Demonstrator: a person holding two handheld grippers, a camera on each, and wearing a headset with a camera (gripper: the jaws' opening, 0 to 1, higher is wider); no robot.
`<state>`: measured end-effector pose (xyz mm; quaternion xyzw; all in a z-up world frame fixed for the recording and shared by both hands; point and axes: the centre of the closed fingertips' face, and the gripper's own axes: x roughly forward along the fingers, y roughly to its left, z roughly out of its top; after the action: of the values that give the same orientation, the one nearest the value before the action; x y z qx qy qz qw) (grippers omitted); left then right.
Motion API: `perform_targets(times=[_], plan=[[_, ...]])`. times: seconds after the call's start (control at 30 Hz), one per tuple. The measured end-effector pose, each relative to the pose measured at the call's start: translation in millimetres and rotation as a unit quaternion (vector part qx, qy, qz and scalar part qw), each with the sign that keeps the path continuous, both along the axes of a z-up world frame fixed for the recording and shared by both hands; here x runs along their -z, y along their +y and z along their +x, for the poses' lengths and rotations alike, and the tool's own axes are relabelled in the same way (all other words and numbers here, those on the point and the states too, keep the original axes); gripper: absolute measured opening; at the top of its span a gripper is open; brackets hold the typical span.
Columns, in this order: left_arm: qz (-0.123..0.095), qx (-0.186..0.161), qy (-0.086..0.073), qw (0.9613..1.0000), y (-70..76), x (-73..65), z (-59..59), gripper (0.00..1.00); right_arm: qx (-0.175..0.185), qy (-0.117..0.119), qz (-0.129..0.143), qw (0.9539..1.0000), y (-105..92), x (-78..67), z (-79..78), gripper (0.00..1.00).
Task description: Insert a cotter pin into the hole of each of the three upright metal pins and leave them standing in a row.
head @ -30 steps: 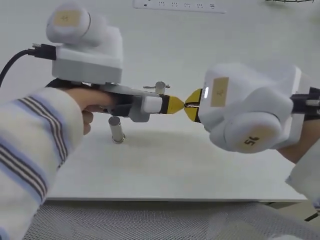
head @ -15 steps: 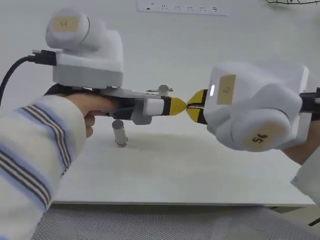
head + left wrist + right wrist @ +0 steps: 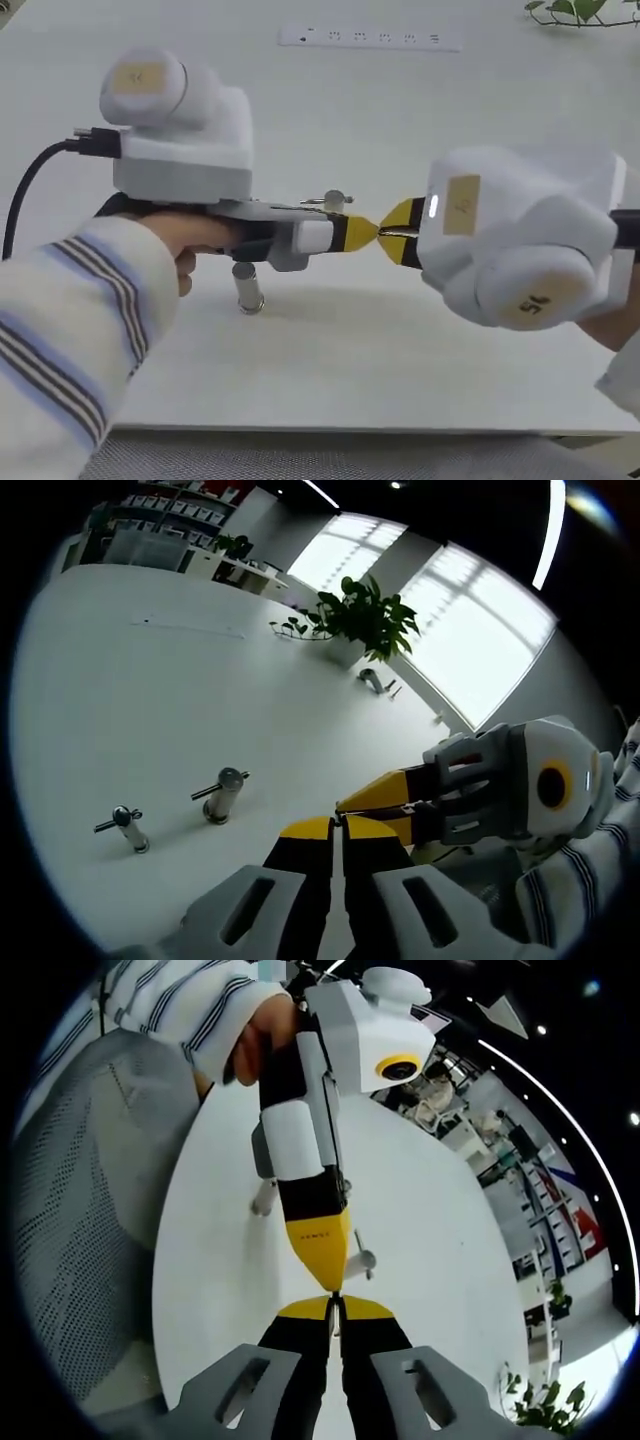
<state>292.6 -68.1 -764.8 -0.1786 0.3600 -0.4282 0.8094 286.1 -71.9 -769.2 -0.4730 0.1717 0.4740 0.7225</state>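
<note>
So, the left gripper (image 3: 370,232), the white one with yellow-and-black jaw tips, is pointing straight at the matching right gripper (image 3: 388,232). The two are meeting tip to tip above the white table (image 3: 330,370). Both sets of jaws are sitting pressed nearly together with just a thin slit showing. I can't tell whether anything is pinched in there, it's too small.

A short upright silver metal pin (image 3: 248,292) is standing on the table just below the left gripper's body. It's back from the tips towards the hand, with its top tucked under the gripper. A second metal pin (image 3: 335,198), with a thin wire cotter pin (image 3: 314,202) through its head, is peeking up just behind the left gripper's jaws on the far side.

Room-wise, the near table edge is running across below the grippers, with grey mesh (image 3: 300,460) on the near side of it. Bare tabletop is lying open in front of the pins and behind them. A long white power strip (image 3: 370,38) is lying far back on the table.

Counting: the head view is showing two metal pins. The left gripper view is showing two crossed by cotter pins — one (image 3: 222,794) and another (image 3: 125,827) — standing near each other. They're off to the left of the jaws, well apart from a leafy green potted plant (image 3: 365,620).
</note>
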Motion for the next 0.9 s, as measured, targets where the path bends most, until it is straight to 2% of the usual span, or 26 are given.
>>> perform_targets(times=[0.5,0.67,0.83,0.9], plan=[[0.003,0.003,-0.003,1.0,2.1,-0.6,-4.6,0.0,-0.008,0.006,0.012,0.9999,5.9,-1.1,-0.5,0.04],[0.007,0.006,-0.001,1.0,2.7,1.4,-5.8,0.0,-0.01,-0.002,0.006,0.9999,3.9,-0.8,1.8,0.12],[0.012,0.009,-0.006,0.9999,5.0,1.2,-4.7,0.0,-0.009,0.01,0.015,0.9998,1.1,-2.8,0.9,0.15],[0.013,0.01,-0.012,0.9998,6.8,-0.2,-3.7,0.0,-0.009,0.026,0.032,0.9991,1.4,-5.2,-1.1,0.16]])
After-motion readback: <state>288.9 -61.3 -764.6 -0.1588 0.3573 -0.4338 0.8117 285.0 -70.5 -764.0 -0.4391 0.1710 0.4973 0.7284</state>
